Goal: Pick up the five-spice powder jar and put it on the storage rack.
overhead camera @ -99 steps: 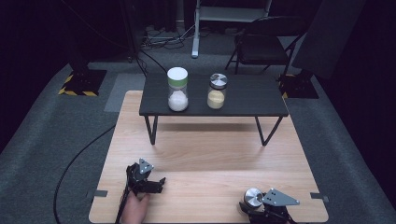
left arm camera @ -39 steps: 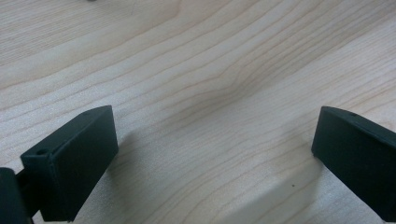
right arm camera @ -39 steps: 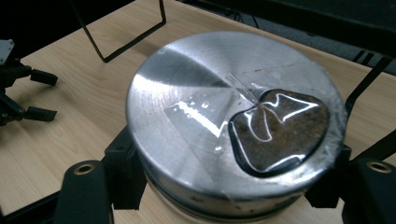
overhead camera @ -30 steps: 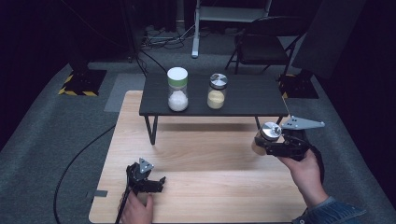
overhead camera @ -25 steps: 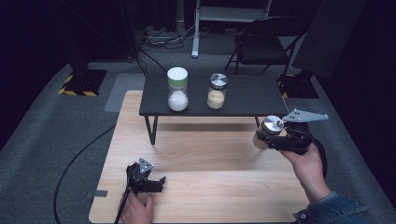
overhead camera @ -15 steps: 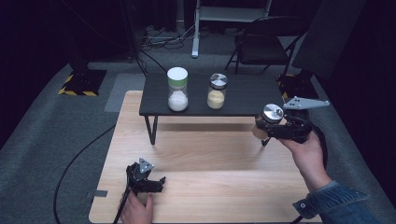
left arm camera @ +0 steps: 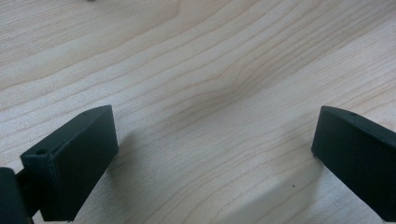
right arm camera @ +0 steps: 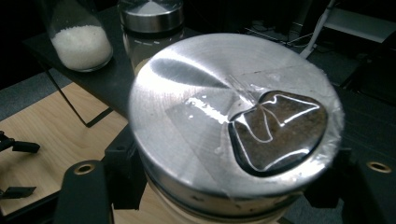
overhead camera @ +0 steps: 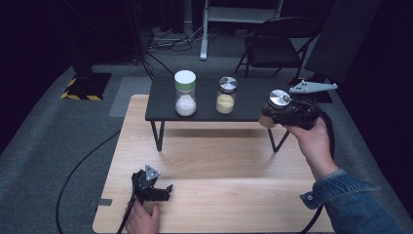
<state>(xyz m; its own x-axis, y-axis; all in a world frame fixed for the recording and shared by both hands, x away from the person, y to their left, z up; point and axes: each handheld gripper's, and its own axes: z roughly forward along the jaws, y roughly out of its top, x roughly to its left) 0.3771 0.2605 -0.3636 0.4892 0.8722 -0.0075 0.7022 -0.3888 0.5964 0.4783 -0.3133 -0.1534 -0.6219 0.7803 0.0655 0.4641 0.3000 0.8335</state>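
A jar with a silver shaker lid (overhead camera: 278, 99) (right arm camera: 233, 116) hangs in the air at the right end of the low black table (overhead camera: 207, 97), about level with its top. My right gripper (overhead camera: 271, 116) (right arm camera: 229, 191) is shut on this jar just below the lid, and its brownish contents show through the lid's opening. On the wooden board near the front left rests my left gripper (overhead camera: 167, 192) (left arm camera: 212, 154), open, with bare wood between its jaws.
Two jars stand on the black table: a white-lidded one with white grains (overhead camera: 185, 93) (right arm camera: 80, 43) and a silver-lidded one with yellowish grains (overhead camera: 226, 95) (right arm camera: 150, 21). The table sits at the far side of the wooden board (overhead camera: 219, 161). A dark chair (overhead camera: 272, 41) stands behind.
My right hand has carried the silver-lidded jar upward and farther back, from the board's right side up to the black table's right end. The left gripper has stayed put.
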